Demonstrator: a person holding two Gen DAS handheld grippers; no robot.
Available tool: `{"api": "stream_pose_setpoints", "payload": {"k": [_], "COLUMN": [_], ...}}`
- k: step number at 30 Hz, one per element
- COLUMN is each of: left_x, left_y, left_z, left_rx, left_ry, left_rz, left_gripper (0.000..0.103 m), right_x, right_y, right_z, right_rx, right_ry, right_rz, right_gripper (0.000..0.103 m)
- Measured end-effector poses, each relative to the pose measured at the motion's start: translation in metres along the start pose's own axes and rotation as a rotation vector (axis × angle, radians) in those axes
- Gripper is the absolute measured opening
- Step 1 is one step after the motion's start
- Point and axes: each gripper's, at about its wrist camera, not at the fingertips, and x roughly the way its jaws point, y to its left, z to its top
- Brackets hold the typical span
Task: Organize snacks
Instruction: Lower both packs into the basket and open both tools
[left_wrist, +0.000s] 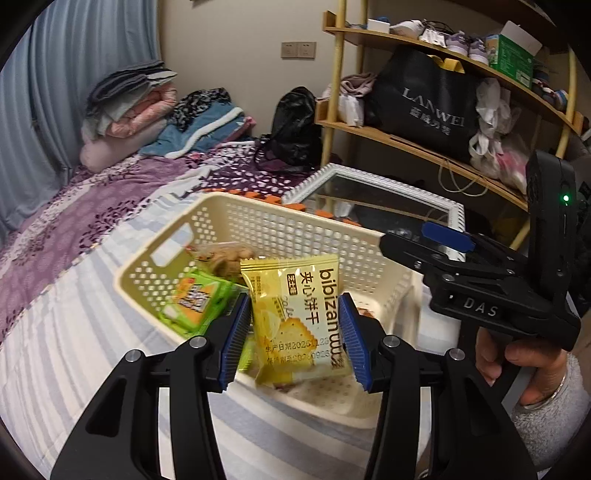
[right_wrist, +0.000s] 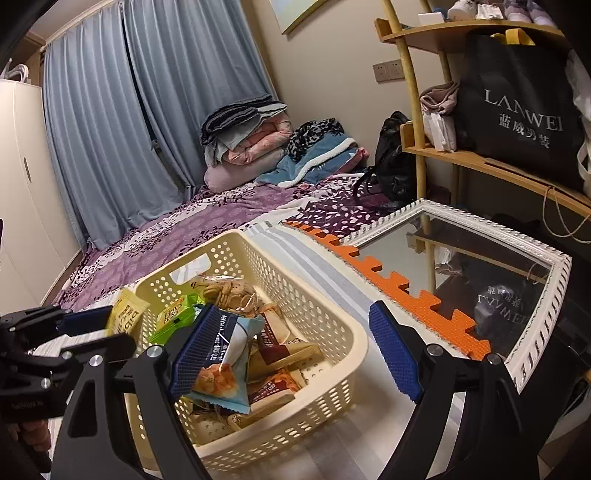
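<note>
Left wrist view: left gripper (left_wrist: 295, 334) w/ blue ribbed pads pinches a yellow foil biscuit packet (left_wrist: 295, 317), one pad on each long edge. Packet stands roughly upright, long axis running away from the tool, top end tipped toward the far side. It hangs over the near part of the cream perforated plastic basket (left_wrist: 258, 225), which sits on a striped bedspread (left_wrist: 74, 350). Inside, left of the packet: a green-and-orange snack pack (left_wrist: 195, 299); behind it a clear bag of brown biscuits (left_wrist: 225, 254). Right gripper (left_wrist: 428, 243) sits at the right, above the basket's right rim.

Right wrist view: right gripper (right_wrist: 299, 347) is spread wide, nothing between the pads; left pad over the basket interior, right pad outside its right wall. Below lie a blue-and-orange snack packet (right_wrist: 225, 369) and brown-and-cream wrapped bars (right_wrist: 280, 354). The yellow packet (right_wrist: 125, 314) shows at the far left, beside the basket's left wall.

Judgement: packet is already over the basket, so the drop is straight down from the left tool; the left is the nearer one & the right needn't help. White-framed mirror (right_wrist: 546, 314) w/ orange foam mat (right_wrist: 406, 295) lies right of the basket, apart from it.
</note>
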Motion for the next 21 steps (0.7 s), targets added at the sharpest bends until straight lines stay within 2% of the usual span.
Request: {"api": "stream_pose_setpoints", "payload": {"k": [1, 3, 13, 14, 15, 19, 21], "left_x": [0.003, 0.006, -0.002, -0.004, -0.005, -0.010, -0.012], "left_y": [-0.002, -0.005, 0.013, 0.017, 0.018, 0.024, 0.027], "left_z": [0.000, -0.003, -0.006, -0.006, -0.006, -0.006, -0.006], "left_rx": [0.000, -0.005, -0.050, -0.054, -0.058, -0.071, -0.078], "left_ry": [0.005, 0.007, -0.008, -0.009, -0.012, -0.019, -0.023], "left_rz": [-0.012, -0.021, 0.014, 0.021, 0.033, 0.052, 0.068], "left_gripper": [0.054, 0.074, 0.075, 0.077, 0.084, 0.089, 0.098], "right_x": [0.000, -0.001, -0.002, -0.003, -0.003, -0.004, -0.004], "right_y": [-0.001, -0.003, 0.000, 0.001, 0.002, 0.005, 0.007], "right_z": [-0.001, -0.001, -0.001, -0.001, -0.001, -0.001, -0.001], "right_rx": [0.002, 0.006, 0.001, -0.001, -0.002, -0.016, -0.018], "right_ry": [0.001, 0.003, 0.000, 0.000, 0.000, 0.005, 0.007], "right_rz": [-0.004, -0.009, -0.010, -0.009, -0.008, -0.007, -0.006], "right_gripper": [0.082, 0.082, 0.082, 0.082, 0.084, 0.088, 0.088]}}
